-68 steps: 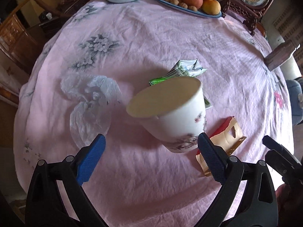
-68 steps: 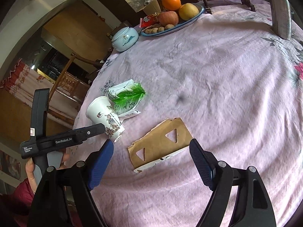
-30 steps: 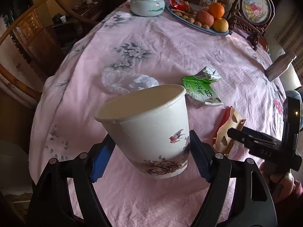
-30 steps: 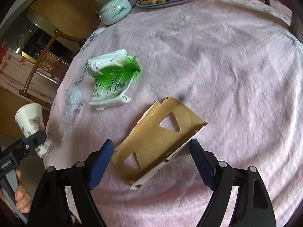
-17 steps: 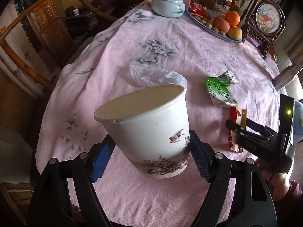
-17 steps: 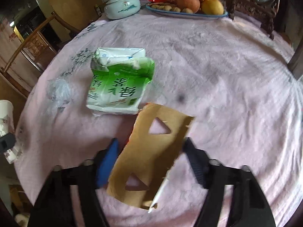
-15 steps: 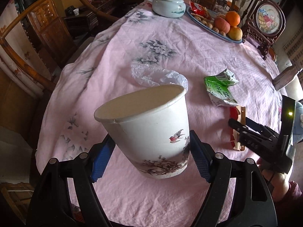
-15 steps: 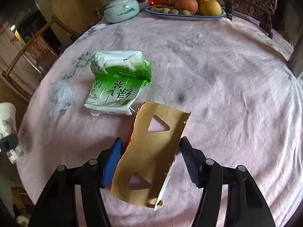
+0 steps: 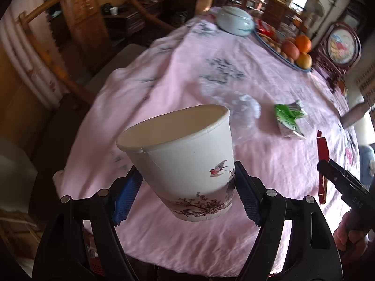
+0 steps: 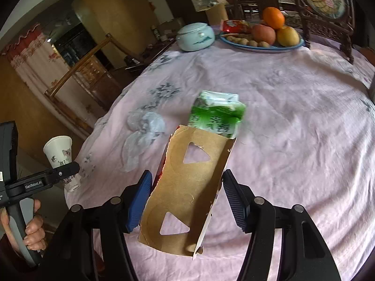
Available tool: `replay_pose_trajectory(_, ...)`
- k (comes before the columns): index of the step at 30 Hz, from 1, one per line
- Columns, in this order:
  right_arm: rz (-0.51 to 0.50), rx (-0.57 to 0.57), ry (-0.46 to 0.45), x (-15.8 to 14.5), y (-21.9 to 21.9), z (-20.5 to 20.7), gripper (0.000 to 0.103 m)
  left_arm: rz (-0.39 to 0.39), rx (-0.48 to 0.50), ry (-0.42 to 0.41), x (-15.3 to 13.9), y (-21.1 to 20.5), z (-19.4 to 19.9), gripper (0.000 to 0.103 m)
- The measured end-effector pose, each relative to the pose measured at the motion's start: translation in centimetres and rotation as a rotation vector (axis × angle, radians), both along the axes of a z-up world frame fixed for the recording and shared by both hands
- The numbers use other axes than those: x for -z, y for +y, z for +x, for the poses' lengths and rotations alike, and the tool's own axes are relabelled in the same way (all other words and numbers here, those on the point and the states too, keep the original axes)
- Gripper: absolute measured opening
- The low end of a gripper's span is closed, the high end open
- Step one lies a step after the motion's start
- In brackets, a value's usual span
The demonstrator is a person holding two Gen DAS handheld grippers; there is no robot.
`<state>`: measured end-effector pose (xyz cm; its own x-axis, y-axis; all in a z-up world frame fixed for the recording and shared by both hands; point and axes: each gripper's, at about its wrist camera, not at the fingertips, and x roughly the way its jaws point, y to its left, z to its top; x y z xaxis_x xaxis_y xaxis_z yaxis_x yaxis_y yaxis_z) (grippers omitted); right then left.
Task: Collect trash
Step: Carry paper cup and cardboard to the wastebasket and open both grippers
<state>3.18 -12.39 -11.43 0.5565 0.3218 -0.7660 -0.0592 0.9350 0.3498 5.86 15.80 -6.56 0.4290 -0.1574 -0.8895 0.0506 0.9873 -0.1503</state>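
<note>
While the left gripper (image 9: 187, 189) pinches the paper cup (image 9: 182, 164) mid-frame and the right gripper (image 10: 186, 201) clamps the cardboard sleeve (image 10: 187, 187), both should hold firm until over a bin.

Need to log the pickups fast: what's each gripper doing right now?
Left gripper: shut on the paper cup.
Right gripper: shut on the torn cardboard box.
</note>
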Motion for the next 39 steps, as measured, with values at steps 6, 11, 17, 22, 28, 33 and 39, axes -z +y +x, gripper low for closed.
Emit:
replay_pose_trajectory(6,0.017,-0.184,0.005,-0.9,6.3,1.2,0.062,0.008,-0.212,0.025,0.7,7.3,-3.9,0.075)
replay_pose_trajectory(11,0.026,-0.349,0.012,-1.4,12.3,1.6,0.062,0.015,-0.439,0.08,2.2,14.4,-9.5,0.075)
replay_pose_trajectory(17,0.036,-0.54,0.022,-1.8,19.6,1.3,0.062,0.015,-0.671,0.155,4.3,20.9,-17.2,0.075)
replay_pose_trajectory(22,0.031,-0.666,0.026,-2.3,24.7,0.1,0.062,-0.016,-0.784,0.199,5.8,23.8,-21.1,0.076)
replay_pose_trajectory(28,0.01,-0.757,0.015,-3.4,28.4,-1.8,0.062,-0.081,-0.881,0.237,6.9,26.4,-23.3,0.081)
replay_pose_trajectory(33,0.005,-0.788,0.038,-3.2,29.9,-2.2,0.062,-0.085,-0.925,0.25,7.1,27.3,-23.9,0.087)
replay_pose_trajectory(39,0.009,-0.859,0.065,-2.2,32.1,-3.0,0.062,-0.073,-0.958,0.259,6.9,27.8,-25.0,0.087)
